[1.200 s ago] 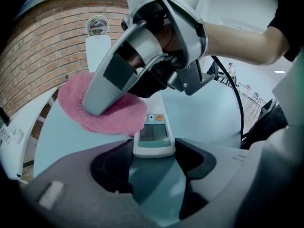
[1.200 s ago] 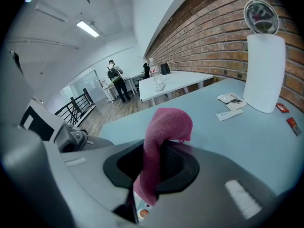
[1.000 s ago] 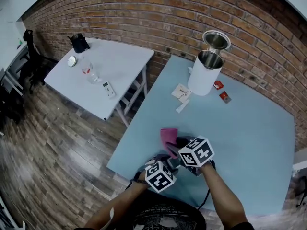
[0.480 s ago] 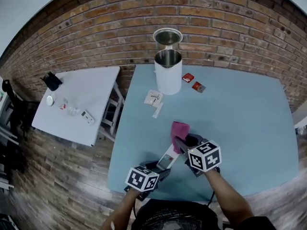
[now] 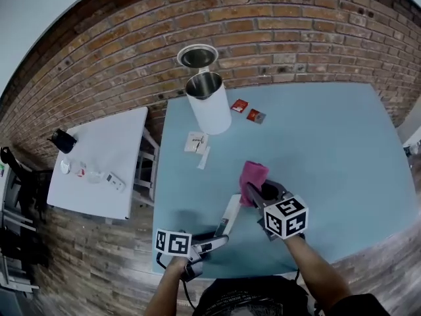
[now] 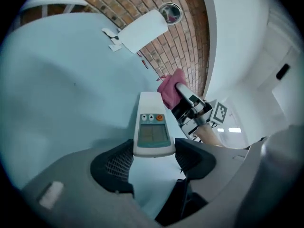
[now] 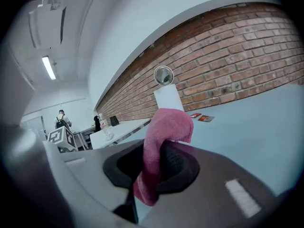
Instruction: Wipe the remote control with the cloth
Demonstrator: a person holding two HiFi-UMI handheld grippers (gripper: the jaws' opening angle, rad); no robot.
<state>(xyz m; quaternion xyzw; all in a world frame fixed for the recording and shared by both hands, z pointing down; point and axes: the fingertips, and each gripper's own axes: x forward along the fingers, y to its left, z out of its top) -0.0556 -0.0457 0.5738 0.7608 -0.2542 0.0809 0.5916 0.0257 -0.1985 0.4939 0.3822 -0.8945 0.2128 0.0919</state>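
Observation:
A white remote control (image 6: 152, 126) with a grey screen and an orange button is clamped by its near end between the pads of my left gripper (image 6: 153, 156). In the head view the remote (image 5: 229, 214) sticks out over the near left part of the blue table (image 5: 329, 143), with the left gripper (image 5: 214, 237) behind it. My right gripper (image 7: 154, 167) is shut on a pink cloth (image 7: 164, 134) that drapes over its jaws. In the head view the cloth (image 5: 252, 177) hangs just right of the remote's far end, held by the right gripper (image 5: 258, 193). Cloth and remote are apart.
A white cylindrical kettle (image 5: 209, 104) with its lid up stands at the table's far left. Paper slips (image 5: 197, 144) and two red sachets (image 5: 248, 110) lie near it. A smaller white table (image 5: 102, 163) with small objects stands to the left. A brick wall (image 5: 263, 25) runs behind.
The view swung left. My right gripper carried the pink cloth up and to the right, away from the remote. The left gripper rolled, and the remote now points out over the table.

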